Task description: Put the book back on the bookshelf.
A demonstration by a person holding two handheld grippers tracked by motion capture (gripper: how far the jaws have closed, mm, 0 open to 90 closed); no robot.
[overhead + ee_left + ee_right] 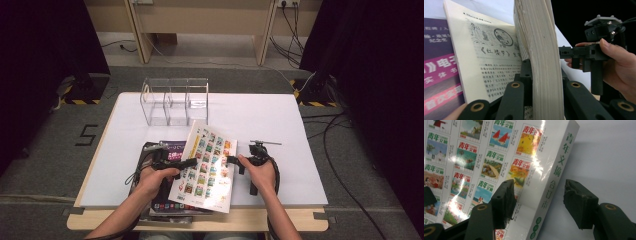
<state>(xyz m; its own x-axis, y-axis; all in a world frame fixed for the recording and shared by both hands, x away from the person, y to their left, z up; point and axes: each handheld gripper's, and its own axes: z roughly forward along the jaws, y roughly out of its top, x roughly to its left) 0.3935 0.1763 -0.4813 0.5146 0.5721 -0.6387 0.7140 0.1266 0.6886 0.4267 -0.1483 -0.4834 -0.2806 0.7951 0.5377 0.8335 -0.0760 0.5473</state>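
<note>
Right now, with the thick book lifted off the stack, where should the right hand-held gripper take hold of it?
Grip the spine edge of the thick book, coming in from its right side. That edge faces the right hand-held gripper, whose open jaws already straddle it, one over the cover. The left hand-held gripper clamps the page edge opposite.
</note>
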